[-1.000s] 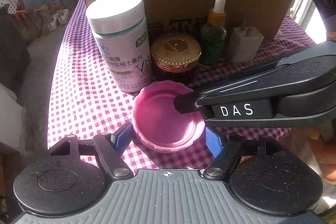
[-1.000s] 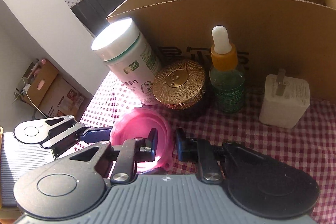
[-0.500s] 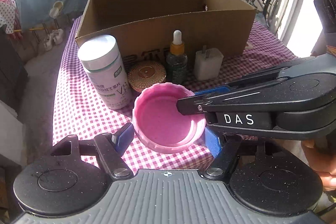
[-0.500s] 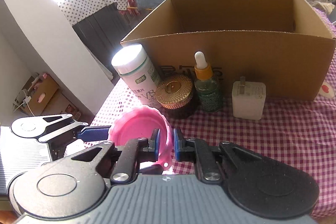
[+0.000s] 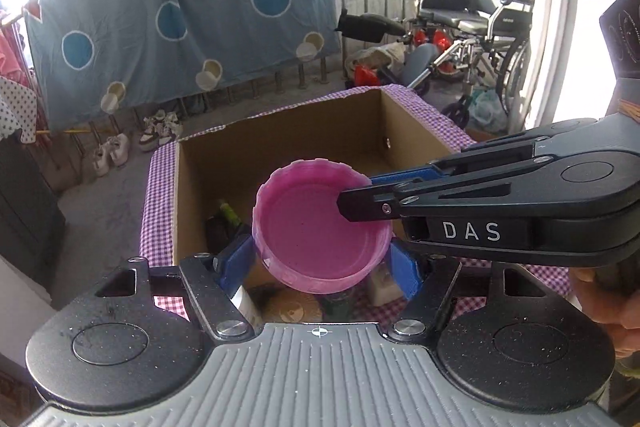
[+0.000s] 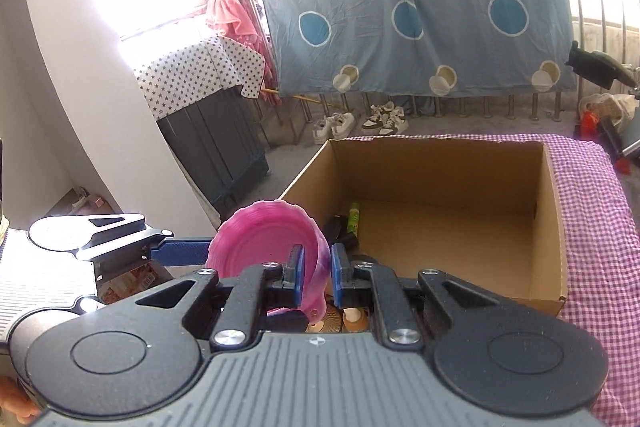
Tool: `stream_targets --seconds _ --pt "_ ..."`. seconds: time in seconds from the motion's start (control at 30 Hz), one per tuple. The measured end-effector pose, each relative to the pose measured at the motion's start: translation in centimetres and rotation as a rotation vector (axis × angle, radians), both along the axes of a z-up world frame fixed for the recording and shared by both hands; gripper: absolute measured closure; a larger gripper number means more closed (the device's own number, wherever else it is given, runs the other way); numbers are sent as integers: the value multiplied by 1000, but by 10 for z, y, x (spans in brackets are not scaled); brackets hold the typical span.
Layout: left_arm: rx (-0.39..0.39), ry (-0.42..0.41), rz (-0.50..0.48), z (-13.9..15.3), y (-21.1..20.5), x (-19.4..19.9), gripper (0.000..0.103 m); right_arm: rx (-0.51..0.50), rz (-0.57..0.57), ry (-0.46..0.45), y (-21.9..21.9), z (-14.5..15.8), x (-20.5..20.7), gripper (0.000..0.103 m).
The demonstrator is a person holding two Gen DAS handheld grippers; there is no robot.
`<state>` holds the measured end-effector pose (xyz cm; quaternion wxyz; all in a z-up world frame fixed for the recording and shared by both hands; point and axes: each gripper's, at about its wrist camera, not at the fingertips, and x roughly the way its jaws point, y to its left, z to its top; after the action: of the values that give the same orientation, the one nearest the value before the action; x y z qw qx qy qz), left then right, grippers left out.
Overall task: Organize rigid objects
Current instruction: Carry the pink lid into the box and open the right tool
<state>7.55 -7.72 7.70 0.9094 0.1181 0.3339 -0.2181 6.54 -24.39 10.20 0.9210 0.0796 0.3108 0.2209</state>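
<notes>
A pink round lid (image 5: 320,227) hangs in the air above the near edge of an open cardboard box (image 5: 280,143). My right gripper (image 6: 316,275) is shut on the lid's rim (image 6: 264,239), and comes in from the right in the left wrist view (image 5: 352,203). My left gripper (image 5: 320,263) has its blue pads on both sides of the lid, touching or nearly touching it. Inside the box (image 6: 460,227) lie a green tube (image 6: 354,219) and a dark object (image 6: 338,231).
The box stands on a table with a purple checked cloth (image 6: 592,227). Below the grippers the gold jar lid (image 5: 292,311), dropper bottle (image 6: 354,317) and white charger (image 5: 384,287) peek out. A wheelchair (image 5: 472,27) and a blue hanging sheet (image 5: 180,19) stand beyond the table.
Both grippers have risen with the pink lid from just above the table up over the box's near edge. The bottles and charger have dropped below the view.
</notes>
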Motion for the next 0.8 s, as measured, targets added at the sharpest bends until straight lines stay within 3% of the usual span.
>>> stream_targets --seconds 0.2,0.4,0.67,0.8 --pt "24 103 -5 2 -25 71 32 -5 26 118 -18 -1 87 88" --pt "99 238 10 -26 -41 140 31 -21 45 300 -22 -41 180 88" --pt "191 388 29 -70 -45 199 31 -36 52 490 -17 -98 258 88" --pt "225 433 56 -87 -41 215 31 -29 46 541 -9 -120 279 87"
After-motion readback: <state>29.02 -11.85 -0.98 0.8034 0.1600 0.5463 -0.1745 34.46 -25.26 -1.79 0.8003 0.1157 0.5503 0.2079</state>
